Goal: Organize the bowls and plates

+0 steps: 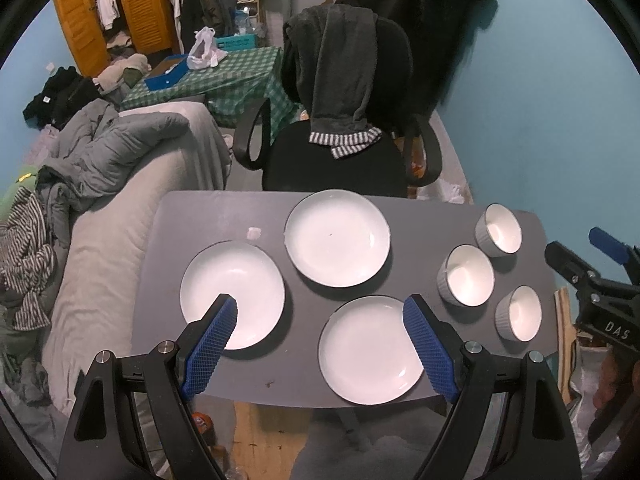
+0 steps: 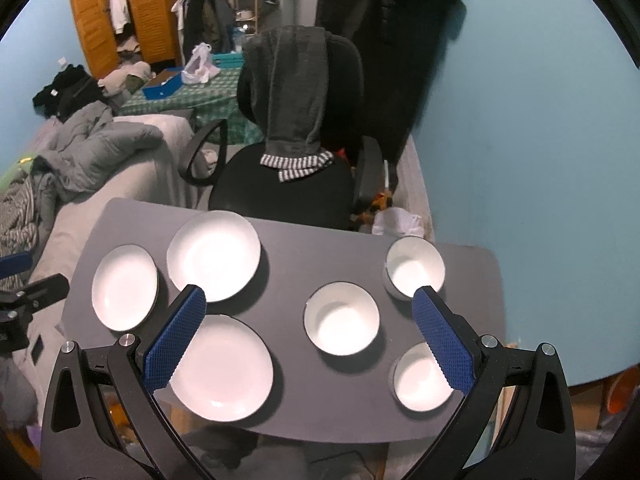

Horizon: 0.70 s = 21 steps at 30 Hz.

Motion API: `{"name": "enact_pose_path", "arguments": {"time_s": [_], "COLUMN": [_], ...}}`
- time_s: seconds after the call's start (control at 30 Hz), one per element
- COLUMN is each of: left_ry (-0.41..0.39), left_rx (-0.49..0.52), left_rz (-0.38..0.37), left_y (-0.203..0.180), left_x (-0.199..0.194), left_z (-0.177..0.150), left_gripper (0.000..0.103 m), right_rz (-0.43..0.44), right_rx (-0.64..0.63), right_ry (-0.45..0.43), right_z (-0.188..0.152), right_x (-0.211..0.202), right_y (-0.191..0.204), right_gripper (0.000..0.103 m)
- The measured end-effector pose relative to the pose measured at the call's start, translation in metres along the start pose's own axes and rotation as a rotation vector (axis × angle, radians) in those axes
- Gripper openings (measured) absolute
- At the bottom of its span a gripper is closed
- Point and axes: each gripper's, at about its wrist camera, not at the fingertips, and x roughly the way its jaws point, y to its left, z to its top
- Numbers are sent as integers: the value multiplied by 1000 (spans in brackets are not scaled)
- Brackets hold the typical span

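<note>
Both blue-padded grippers, left gripper (image 1: 320,308) and right gripper (image 2: 308,300), hang spread wide and empty above the grey table (image 1: 224,216). Three white round plates (image 1: 338,237) lie left, three white ribbed bowls (image 1: 470,275) right, all apart.

Grey rounded-corner tabletop (image 1: 224,216) bearing three separate white round plates (image 1: 338,238) and three white ribbed bowls (image 1: 470,276).
</note>
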Motion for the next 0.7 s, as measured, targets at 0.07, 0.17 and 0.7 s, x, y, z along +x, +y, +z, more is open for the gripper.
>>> {"name": "enact_pose_path", "arguments": {"time_s": [0.07, 0.17, 0.7], "left_ry": [6, 18, 122], "left_rx": [-5, -9, -26], "left_rz": [10, 26, 65], "left_y": [2, 7, 31], "left_x": [4, 11, 75], "left_z": [-3, -8, -41], "left_gripper": [87, 87, 87], "right_rz": [10, 28, 167], "right_rx": [-10, -30, -120], "right_ry": [2, 8, 156], "right_z": [0, 2, -20], "right_x": [5, 14, 85], "right_y": [1, 3, 25], "right_gripper": [101, 101, 101]}}
